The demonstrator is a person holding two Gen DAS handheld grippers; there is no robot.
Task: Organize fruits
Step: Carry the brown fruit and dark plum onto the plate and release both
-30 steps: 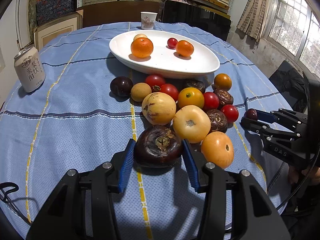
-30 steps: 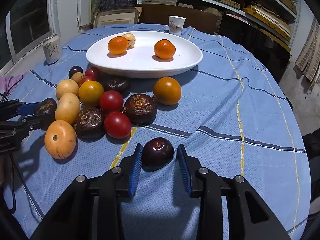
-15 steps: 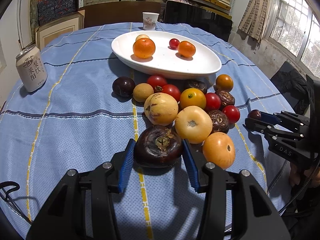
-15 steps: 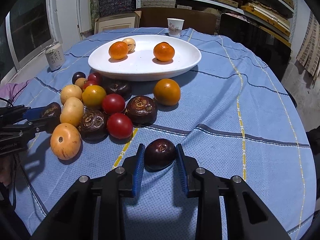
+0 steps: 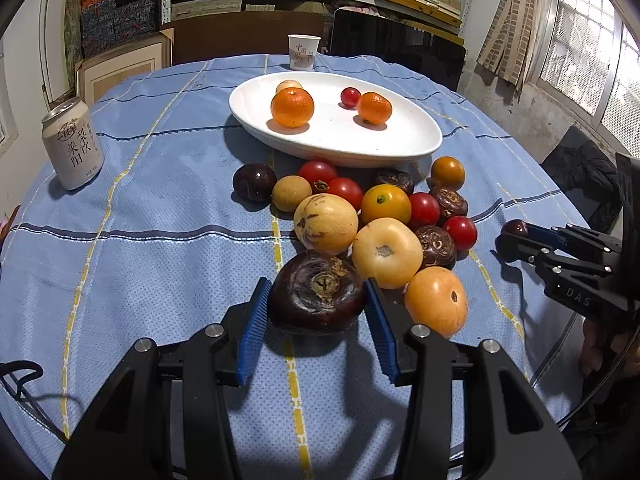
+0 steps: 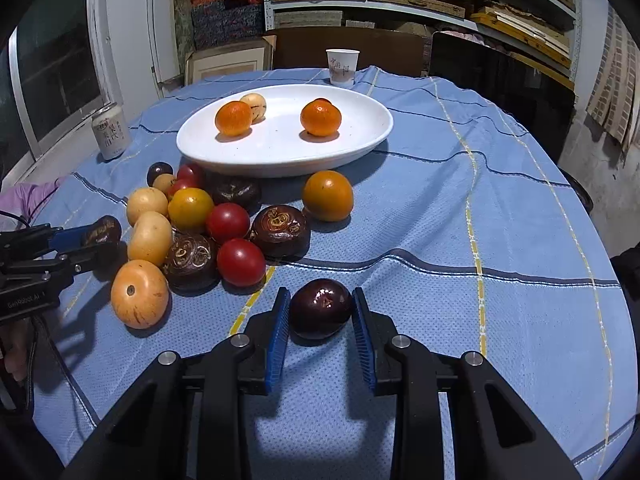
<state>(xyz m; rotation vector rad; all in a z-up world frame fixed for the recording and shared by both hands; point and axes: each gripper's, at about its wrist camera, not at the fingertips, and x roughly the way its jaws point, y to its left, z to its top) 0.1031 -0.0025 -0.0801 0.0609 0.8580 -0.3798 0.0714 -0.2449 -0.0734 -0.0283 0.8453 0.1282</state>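
A white oval plate (image 5: 416, 140) (image 6: 360, 144) holds two oranges, a pale fruit and a small red one. In front of it lies a heap of several red, yellow, orange and dark fruits (image 5: 384, 216) (image 6: 208, 232). My left gripper (image 5: 318, 304) is shut on a large dark purple fruit (image 5: 318, 292) at the near edge of the heap, slightly above the cloth. My right gripper (image 6: 320, 312) is shut on a small dark plum (image 6: 321, 308), raised a little above the cloth to the right of the heap.
A round table carries a blue striped cloth (image 5: 160, 240). A drink can (image 5: 72, 144) (image 6: 110, 132) stands at the left. A paper cup (image 5: 304, 52) (image 6: 343, 66) stands behind the plate. Shelves and boxes line the back wall.
Both grippers have risen slightly with their fruits. The right jaws have closed in on the plum. The heap and the plate have not moved.
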